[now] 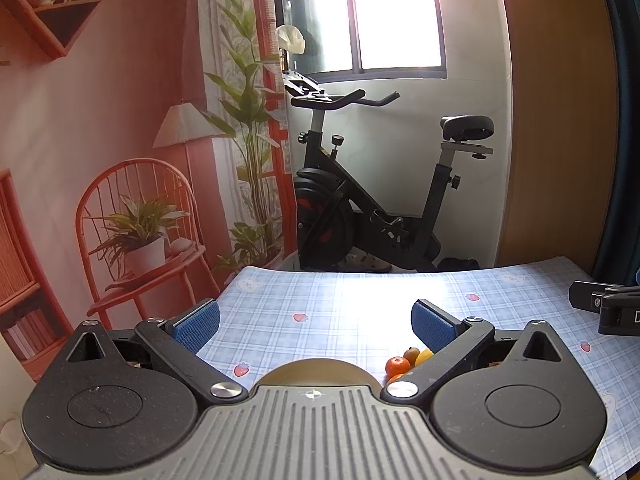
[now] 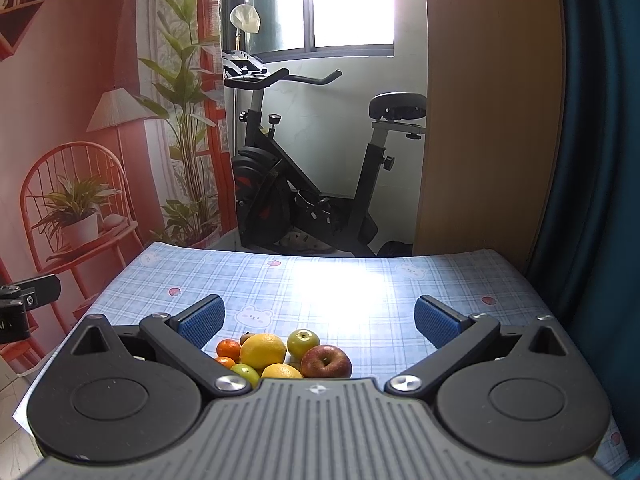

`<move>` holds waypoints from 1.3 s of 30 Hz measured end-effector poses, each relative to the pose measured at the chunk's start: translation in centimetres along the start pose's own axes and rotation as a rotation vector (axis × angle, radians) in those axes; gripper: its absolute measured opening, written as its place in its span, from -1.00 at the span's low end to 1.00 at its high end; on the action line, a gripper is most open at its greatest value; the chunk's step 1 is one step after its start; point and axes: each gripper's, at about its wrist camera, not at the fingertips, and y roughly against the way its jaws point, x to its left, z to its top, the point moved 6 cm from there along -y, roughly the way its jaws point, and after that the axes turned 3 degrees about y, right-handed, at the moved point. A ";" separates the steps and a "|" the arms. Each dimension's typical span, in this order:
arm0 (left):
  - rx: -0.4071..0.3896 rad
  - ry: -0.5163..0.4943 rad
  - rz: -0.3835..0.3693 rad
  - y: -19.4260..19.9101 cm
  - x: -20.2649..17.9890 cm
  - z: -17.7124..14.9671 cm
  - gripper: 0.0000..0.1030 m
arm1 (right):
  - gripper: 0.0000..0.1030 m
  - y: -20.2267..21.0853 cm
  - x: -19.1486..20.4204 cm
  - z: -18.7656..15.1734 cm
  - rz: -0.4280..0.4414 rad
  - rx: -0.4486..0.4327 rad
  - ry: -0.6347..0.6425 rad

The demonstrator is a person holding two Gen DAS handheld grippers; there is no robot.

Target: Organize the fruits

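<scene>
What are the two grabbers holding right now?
Nothing. The left gripper and the right gripper are both open and empty, with the fruit pile lying untouched on the table.

left gripper (image 1: 316, 322): my black linkage arms, blue ribbed pads (image 1: 198, 326), silver pivot screws, grey ridged housing with a small crosshair mark | right gripper (image 2: 320, 322): same black arms, blue textured pads (image 2: 436, 322), round black discs either side, silver screws, grey ribbed body

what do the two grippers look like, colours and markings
Both match: the left gripper and right gripper have black linkage arms with silver pivot screws, blue textured pads, and a grey ribbed body with a small crosshair mark. No cables or sleeves show.
</scene>
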 end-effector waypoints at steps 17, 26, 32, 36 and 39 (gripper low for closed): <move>-0.013 0.005 -0.018 0.6 0.1 0.0 1.00 | 1.00 0.4 0.0 0.1 -0.006 -0.008 -0.003; -0.016 0.002 -0.015 0.7 0.1 0.1 1.00 | 1.00 0.4 -0.1 0.1 -0.005 -0.009 -0.005; -0.020 0.001 -0.016 0.8 0.1 0.1 1.00 | 1.00 0.5 -0.1 0.2 -0.004 -0.011 -0.004; -0.028 0.000 -0.009 1.0 0.1 0.2 1.00 | 1.00 0.5 -0.2 0.2 -0.006 -0.011 -0.005; -0.026 0.001 -0.008 1.0 0.1 0.2 1.00 | 1.00 0.6 -0.2 0.3 -0.005 -0.009 -0.010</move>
